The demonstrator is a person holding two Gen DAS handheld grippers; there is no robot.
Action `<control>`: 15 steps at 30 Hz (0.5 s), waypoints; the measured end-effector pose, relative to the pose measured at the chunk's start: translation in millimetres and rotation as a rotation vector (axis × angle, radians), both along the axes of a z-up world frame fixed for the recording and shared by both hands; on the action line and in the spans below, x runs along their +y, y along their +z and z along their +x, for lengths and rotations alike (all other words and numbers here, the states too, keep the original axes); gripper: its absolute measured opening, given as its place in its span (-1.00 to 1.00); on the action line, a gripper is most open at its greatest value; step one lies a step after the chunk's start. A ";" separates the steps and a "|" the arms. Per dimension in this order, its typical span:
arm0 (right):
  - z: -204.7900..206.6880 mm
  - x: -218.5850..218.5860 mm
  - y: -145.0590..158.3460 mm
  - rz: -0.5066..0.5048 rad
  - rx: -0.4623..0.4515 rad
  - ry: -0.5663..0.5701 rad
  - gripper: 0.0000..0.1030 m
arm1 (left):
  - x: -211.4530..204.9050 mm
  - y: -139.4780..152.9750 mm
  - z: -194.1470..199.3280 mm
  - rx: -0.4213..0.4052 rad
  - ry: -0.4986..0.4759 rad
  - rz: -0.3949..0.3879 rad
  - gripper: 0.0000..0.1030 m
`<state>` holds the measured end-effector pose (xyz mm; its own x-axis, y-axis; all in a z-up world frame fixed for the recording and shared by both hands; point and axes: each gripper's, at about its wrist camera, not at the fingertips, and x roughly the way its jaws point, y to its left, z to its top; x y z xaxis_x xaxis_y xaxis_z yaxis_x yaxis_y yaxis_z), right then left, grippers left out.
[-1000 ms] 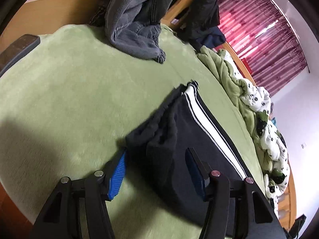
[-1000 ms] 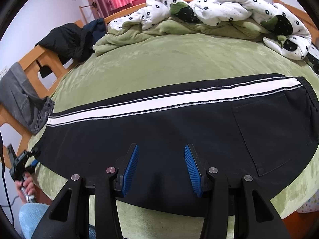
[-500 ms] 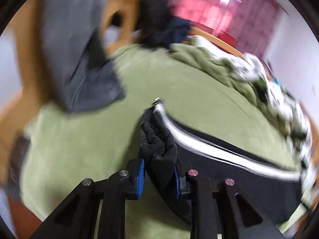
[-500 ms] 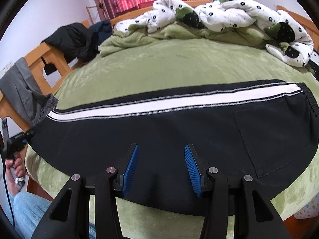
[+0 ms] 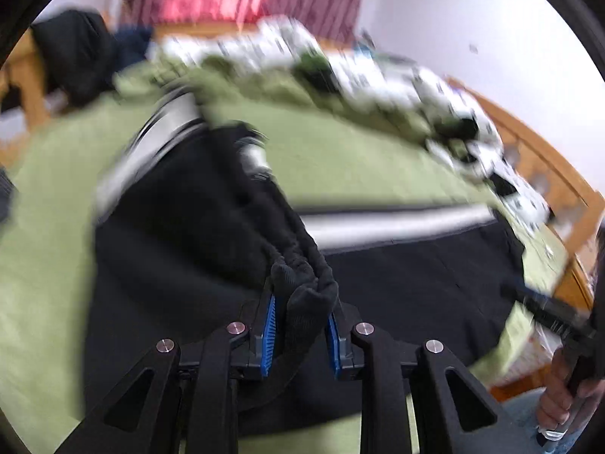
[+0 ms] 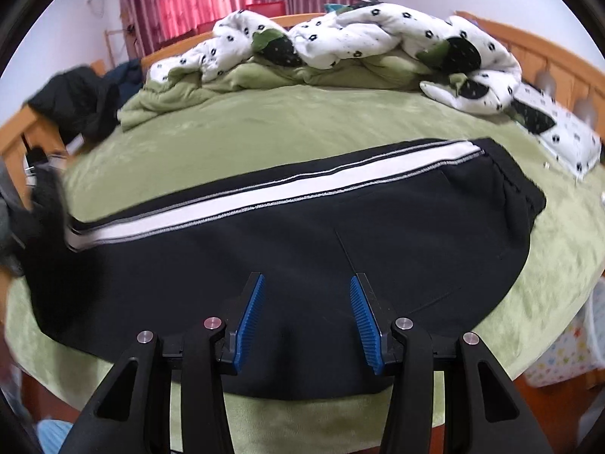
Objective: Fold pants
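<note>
Black pants [image 6: 302, 249] with a white side stripe [image 6: 264, 193] lie across the green bed. My left gripper [image 5: 300, 325] is shut on the bunched leg cuff [image 5: 306, 280] and holds it lifted above the rest of the pants [image 5: 416, 276]; that view is blurred. The lifted cuff shows at the far left of the right wrist view [image 6: 45, 204]. My right gripper [image 6: 306, 314] is open and empty, low over the pants' near edge at mid-length. The waistband [image 6: 518, 193] lies to the right.
A green blanket [image 6: 302, 128] covers the bed. A crumpled white flowered duvet [image 6: 359, 41] lies along the far side. Dark clothes [image 6: 75, 106] hang on the wooden bed frame at left. The other hand and gripper [image 5: 559, 325] show at the right of the left wrist view.
My left gripper closed on the leg cuff, lifted it and swung it over towards the waist end. My right gripper stayed open over the pants.
</note>
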<state>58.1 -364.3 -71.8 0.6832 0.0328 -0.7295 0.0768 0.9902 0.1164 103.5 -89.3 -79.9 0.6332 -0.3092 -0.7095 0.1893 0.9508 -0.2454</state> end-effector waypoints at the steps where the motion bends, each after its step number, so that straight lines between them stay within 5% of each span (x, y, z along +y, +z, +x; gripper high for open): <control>1: -2.3 -4.4 0.3 0.002 -0.008 -0.005 -0.08 | -11.4 -13.7 -0.9 0.033 -0.026 0.006 -0.60; 3: -4.0 -8.1 -2.2 -0.012 -0.008 0.000 -0.08 | -33.3 -42.8 -5.0 0.084 -0.060 0.053 -0.59; 5: -4.4 -13.1 -7.6 -0.028 0.016 0.007 -0.08 | -44.9 -45.1 -15.2 0.026 -0.050 0.130 -0.54; 6: -4.7 -15.8 -9.2 -0.021 0.024 0.009 -0.08 | -46.3 -42.6 -18.7 0.020 -0.056 0.143 -0.35; 8: -7.2 -18.7 -10.3 0.006 0.030 0.018 -0.08 | -39.4 -37.5 -20.2 0.067 -0.087 0.084 0.07; 11: -8.9 -18.5 -10.2 0.049 0.024 0.036 -0.08 | -9.1 -21.2 -34.0 0.089 -0.051 -0.040 0.17; 15: -7.8 -5.5 -13.8 0.050 0.012 0.100 -0.08 | 40.5 -10.2 -50.3 0.095 0.060 -0.062 0.35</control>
